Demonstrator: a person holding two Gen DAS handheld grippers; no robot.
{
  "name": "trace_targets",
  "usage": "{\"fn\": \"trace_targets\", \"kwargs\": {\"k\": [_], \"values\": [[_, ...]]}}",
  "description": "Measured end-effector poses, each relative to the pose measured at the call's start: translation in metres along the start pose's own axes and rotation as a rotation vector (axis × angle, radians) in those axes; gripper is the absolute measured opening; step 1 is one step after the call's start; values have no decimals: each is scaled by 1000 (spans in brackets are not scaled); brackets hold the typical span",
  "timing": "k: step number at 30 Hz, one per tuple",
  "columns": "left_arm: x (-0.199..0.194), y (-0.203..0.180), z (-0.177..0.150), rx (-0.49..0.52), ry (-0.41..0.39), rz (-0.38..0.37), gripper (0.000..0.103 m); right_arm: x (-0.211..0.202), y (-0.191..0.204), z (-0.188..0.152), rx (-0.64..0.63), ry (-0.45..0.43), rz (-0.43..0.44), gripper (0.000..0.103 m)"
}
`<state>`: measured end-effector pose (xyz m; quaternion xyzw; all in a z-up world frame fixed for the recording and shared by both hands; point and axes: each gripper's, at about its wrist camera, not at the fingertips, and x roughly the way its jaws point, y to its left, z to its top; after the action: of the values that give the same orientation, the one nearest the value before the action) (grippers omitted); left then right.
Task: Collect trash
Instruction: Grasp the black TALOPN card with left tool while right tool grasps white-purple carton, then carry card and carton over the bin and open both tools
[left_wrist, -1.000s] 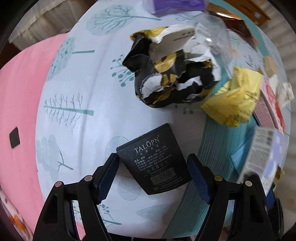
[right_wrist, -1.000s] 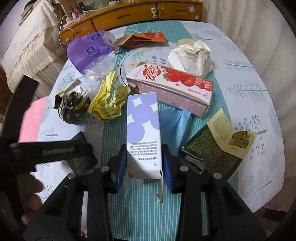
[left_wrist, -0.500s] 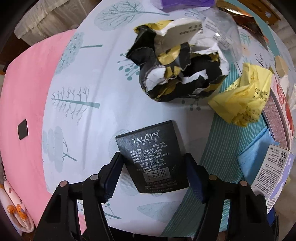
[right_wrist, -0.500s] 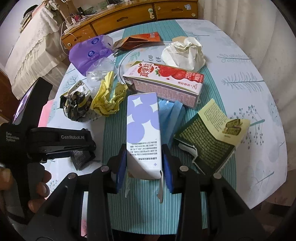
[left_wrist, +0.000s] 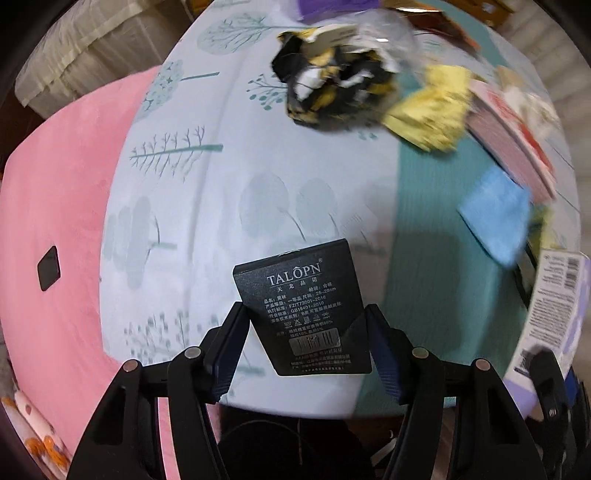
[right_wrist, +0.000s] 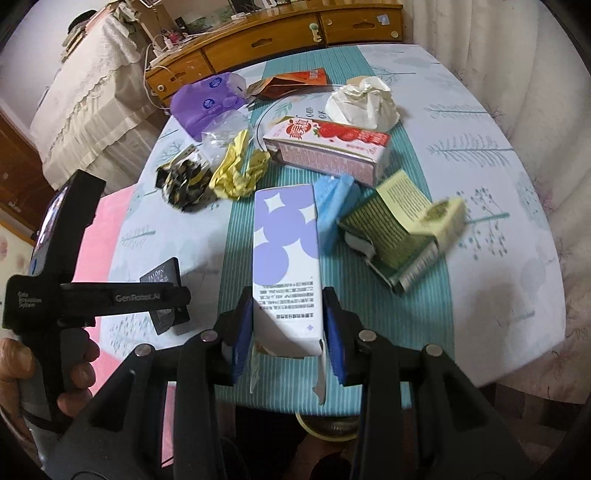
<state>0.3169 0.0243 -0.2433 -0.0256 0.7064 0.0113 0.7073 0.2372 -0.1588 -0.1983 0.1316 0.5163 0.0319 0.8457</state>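
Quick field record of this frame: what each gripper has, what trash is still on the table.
left gripper: jaws have just been closing, pads now pressed on the black TALOPN card
right gripper: shut on the white and purple carton
both items: appear lifted off the table
still on table: strawberry carton, green box, yellow wrapper, black and yellow wrapper, purple pack, white crumpled paper, blue cloth

My left tongs (left_wrist: 304, 341) and right tongs (right_wrist: 288, 328) are matte black plastic with dark blue pads and round silver rivets at the joints. White "GenRobot.AI" lettering runs along the left handle, at nine o'clock in my right view.
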Motion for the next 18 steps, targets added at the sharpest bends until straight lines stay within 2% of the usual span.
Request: {"fn": "trace_targets", "kwargs": {"k": [6, 9, 15, 17, 18], "values": [[-51, -9, -90, 59, -63, -47, 64, -42, -20, -42, -21, 6, 36, 32], [-59, -13, -139, 94, -100, -52, 64, -60, -34, -70, -34, 19, 44, 32], [-38, -36, -215, 146, -138, -65, 64, -82, -69, -132, -44, 74, 61, 32], [-16, -41, -236, 162, -126, -65, 64, -81, -81, -158, -42, 109, 64, 32], [-1, -44, -237, 165, -117, -65, 64, -79, -85, -166, -40, 122, 63, 32]]}}
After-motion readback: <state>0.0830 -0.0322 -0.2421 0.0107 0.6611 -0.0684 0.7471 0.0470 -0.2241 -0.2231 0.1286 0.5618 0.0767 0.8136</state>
